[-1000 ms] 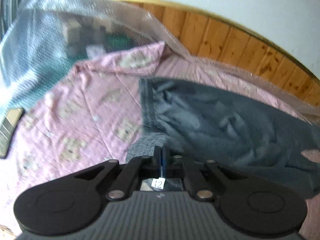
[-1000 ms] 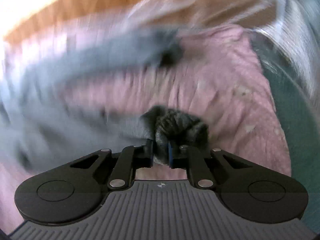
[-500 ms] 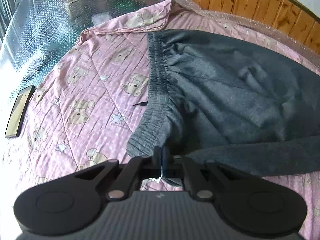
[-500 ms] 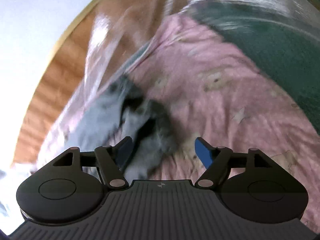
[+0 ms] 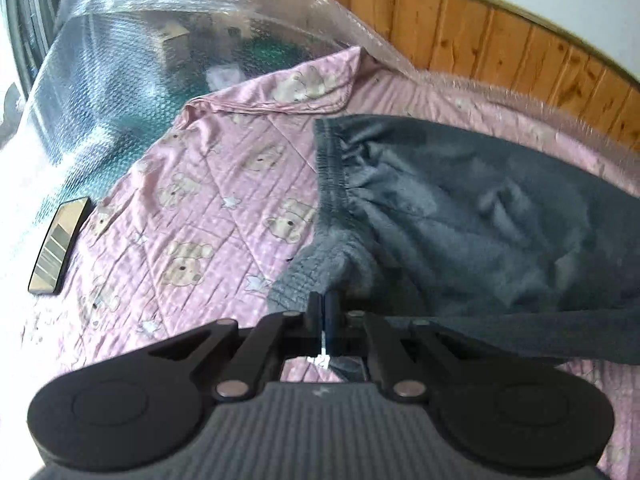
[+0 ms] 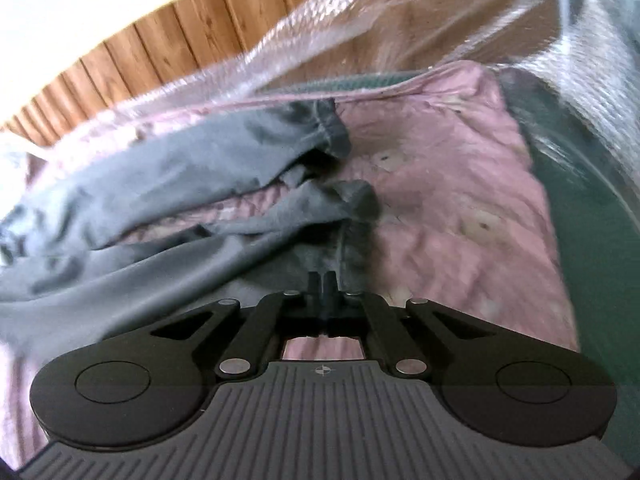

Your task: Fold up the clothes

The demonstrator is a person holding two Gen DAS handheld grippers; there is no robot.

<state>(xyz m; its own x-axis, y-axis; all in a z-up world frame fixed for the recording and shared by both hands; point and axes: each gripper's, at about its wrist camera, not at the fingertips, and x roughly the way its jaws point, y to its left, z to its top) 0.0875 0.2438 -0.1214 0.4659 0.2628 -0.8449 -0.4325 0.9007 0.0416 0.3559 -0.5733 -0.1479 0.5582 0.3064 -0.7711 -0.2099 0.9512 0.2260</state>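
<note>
The right gripper (image 6: pixel 324 280), open half a second ago, has closed on a trouser (image 5: pixel 480 208) leg hem on the bed (image 5: pixel 200 208), the left gripper (image 5: pixel 324 308) pinching the waistband — uneven lifting could slip either thin grip.

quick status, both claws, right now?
Left claw: shut on the waistband corner of the grey trousers.
Right claw: shut on the cuff end of a trouser leg.

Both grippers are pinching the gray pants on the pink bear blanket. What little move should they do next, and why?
Probably pull the two grippers gently apart. The left gripper is shut on the waistband of the gray pants; the right gripper is shut on a leg end. The legs lie wrinkled and split on the pink blanket, so flattening should come before folding.
</note>
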